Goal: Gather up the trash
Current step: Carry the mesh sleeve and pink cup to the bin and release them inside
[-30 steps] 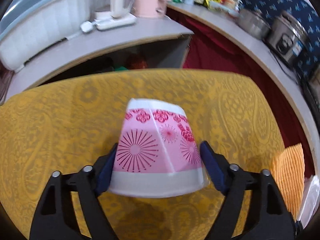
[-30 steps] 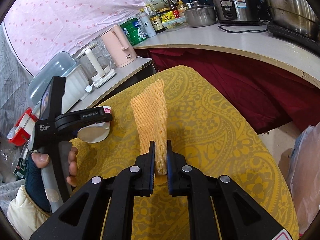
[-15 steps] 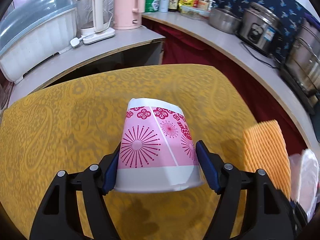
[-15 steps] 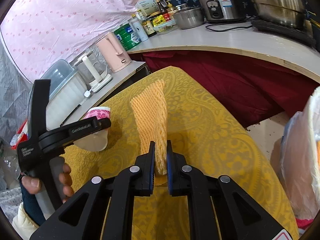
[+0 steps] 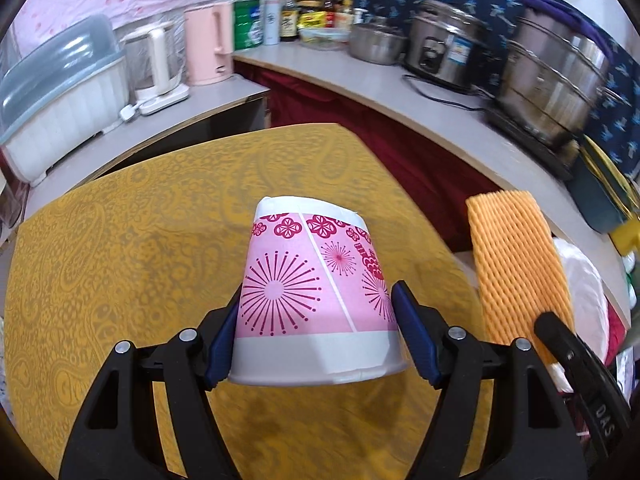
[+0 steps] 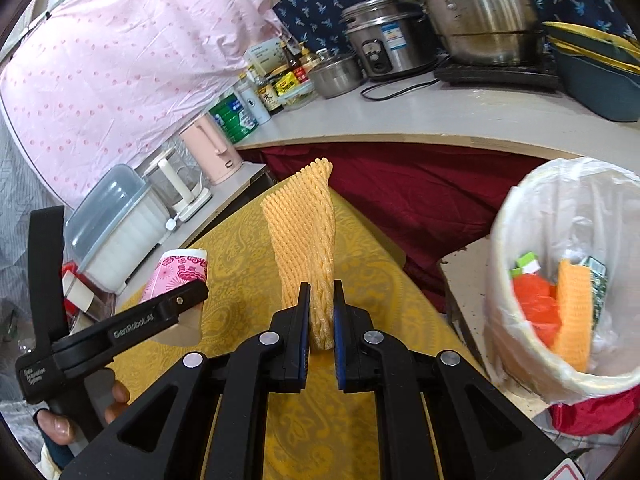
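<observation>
My left gripper (image 5: pixel 320 332) is shut on a pink and white paper cup (image 5: pixel 312 292), held upside down above the yellow table (image 5: pixel 120 260). The cup also shows in the right wrist view (image 6: pixel 178 276). My right gripper (image 6: pixel 321 312) is shut on an orange foam net sleeve (image 6: pixel 306 236), which stands up from the jaws; it also shows in the left wrist view (image 5: pixel 516 264). A bin lined with a white bag (image 6: pixel 516 240) stands to the right of the table, holding orange trash and another foam net (image 6: pixel 572 316).
A grey counter (image 6: pixel 420 120) curves behind the table with steel pots, a rice cooker (image 6: pixel 384 46), bottles and a pink kettle (image 6: pixel 212 152). A white lidded box (image 5: pixel 60 108) and a clear kettle (image 5: pixel 156 68) stand on the left shelf. Red cloth (image 6: pixel 400 184) hangs below the counter.
Both grippers have swung right and lifted with their loads. The lined bin has come into the right wrist view, and the foam net shows larger beside the cup.
</observation>
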`<state>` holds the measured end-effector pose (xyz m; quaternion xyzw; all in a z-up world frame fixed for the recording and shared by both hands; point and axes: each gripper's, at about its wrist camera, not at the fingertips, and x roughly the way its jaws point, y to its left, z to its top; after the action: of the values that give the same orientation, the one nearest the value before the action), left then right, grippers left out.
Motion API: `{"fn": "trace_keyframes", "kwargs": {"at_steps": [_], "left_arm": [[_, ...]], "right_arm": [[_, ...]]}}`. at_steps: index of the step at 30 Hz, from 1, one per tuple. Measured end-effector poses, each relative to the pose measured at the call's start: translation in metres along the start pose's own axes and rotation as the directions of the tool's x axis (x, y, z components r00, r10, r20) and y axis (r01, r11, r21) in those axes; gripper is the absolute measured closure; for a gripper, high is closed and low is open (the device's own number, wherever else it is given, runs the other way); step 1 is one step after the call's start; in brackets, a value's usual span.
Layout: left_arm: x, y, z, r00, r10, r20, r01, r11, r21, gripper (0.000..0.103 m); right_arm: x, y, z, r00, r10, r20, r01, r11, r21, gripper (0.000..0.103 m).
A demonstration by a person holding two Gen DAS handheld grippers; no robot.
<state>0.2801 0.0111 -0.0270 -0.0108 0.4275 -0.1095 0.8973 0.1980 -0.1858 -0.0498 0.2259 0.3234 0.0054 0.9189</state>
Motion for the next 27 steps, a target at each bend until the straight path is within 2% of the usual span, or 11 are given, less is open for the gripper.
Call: {"fn": "trace_keyframes", "kwargs": {"at_steps": [9, 13, 21, 27], "left_arm": [[-0.031, -0.071, -0.021, 0.998, -0.067, 0.014, 0.065, 0.993, 0.096, 0.036], [-0.037, -0.106, -0.030, 0.995, -0.101, 0.007, 0.099, 0.985, 0.144, 0.036], [-0.035, -0.180, -0.044, 0.984, -0.175, -0.033, 0.177, 0.953, 0.246, 0.036], [-0.028, -0.236, -0.051, 0.973, -0.222, -0.064, 0.231, 0.917, 0.326, 0.036]], "right_arm": [[-0.065, -0.044, 0.000, 0.996, -0.046, 0.081, 0.042, 0.998, 0.042, 0.094], [-0.090, -0.075, -0.001, 0.990, -0.086, 0.113, 0.076, 0.993, 0.088, 0.094], [-0.131, -0.141, -0.002, 0.972, -0.169, 0.160, 0.141, 0.974, 0.175, 0.094], [-0.152, -0.180, -0.005, 0.959, -0.217, 0.180, 0.172, 0.957, 0.233, 0.094]]}}
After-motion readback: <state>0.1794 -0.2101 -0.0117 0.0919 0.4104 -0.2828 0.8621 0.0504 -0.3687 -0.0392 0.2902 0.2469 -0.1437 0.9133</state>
